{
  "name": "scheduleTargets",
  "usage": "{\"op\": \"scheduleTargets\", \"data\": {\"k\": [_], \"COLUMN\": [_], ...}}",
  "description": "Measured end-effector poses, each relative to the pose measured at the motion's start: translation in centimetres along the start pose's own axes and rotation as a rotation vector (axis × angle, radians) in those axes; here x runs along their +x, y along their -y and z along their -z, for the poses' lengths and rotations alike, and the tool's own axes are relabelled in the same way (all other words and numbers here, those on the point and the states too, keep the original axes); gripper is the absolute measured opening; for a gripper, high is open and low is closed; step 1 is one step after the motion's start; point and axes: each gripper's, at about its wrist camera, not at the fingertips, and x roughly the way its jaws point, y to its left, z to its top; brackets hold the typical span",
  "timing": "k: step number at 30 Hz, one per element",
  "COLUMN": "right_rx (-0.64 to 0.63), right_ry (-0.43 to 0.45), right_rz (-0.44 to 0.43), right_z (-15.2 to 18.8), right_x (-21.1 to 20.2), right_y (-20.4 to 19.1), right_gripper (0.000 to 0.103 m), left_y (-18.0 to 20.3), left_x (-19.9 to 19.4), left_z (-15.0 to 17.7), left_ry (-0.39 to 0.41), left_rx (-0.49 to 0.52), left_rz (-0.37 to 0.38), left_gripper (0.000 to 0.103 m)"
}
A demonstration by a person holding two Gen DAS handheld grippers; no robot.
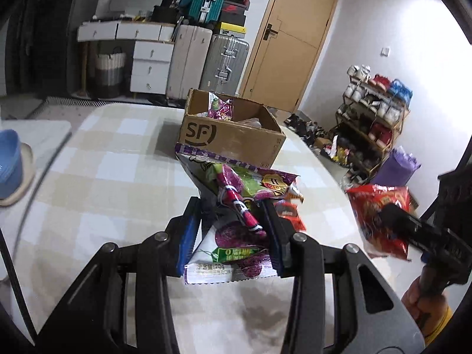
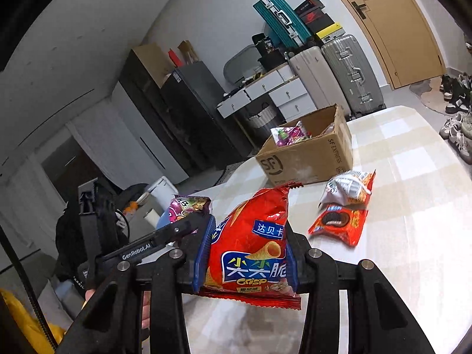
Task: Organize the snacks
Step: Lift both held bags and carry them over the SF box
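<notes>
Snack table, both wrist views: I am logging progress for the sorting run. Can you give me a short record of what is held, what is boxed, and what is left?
left gripper: shut on purple snack packets, held above the table
right gripper: shut on red crisp bag, held above the table
cardboard box: open, on the checked tablecloth, a purple packet already inside
left on table: red cookie packet and white-and-orange packet, lying near the box
</notes>
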Motion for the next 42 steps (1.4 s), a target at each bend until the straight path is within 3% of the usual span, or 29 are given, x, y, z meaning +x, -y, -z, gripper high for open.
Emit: {"op": "scheduleTargets", "data": {"k": [14,25,35,42], "right_rx": [0.006,-0.006,0.004,-0.039], "right_ry": [0.002,-0.012,0.003,0.004], "right_rz": [-0.008,0.002,-0.014,-0.019], "right_z": [1.9,1.1,-3.9,-10.7], "right_x": [-1.4,0.6,2.8,5.5], "right_y": [-1.1,-0.2,1.8,1.9], "right_gripper": [0.042,0.042,0.042,0.042], "left_y": [3.2,2.5,0.2,0.0], "left_x": [-7.7,-7.6,-2.5,0.6], "left_z": [3.4,2.9,-2.4,-9.7], "left_ry": [-0.016,-0.040,-0.073,-0.026], "left_rx": [0.048,0.043,0.011,0.033], "left_rz": [0.021,0.042,0.072,0.076], "left_gripper": [0.038,0.038,0.038,0.038]}}
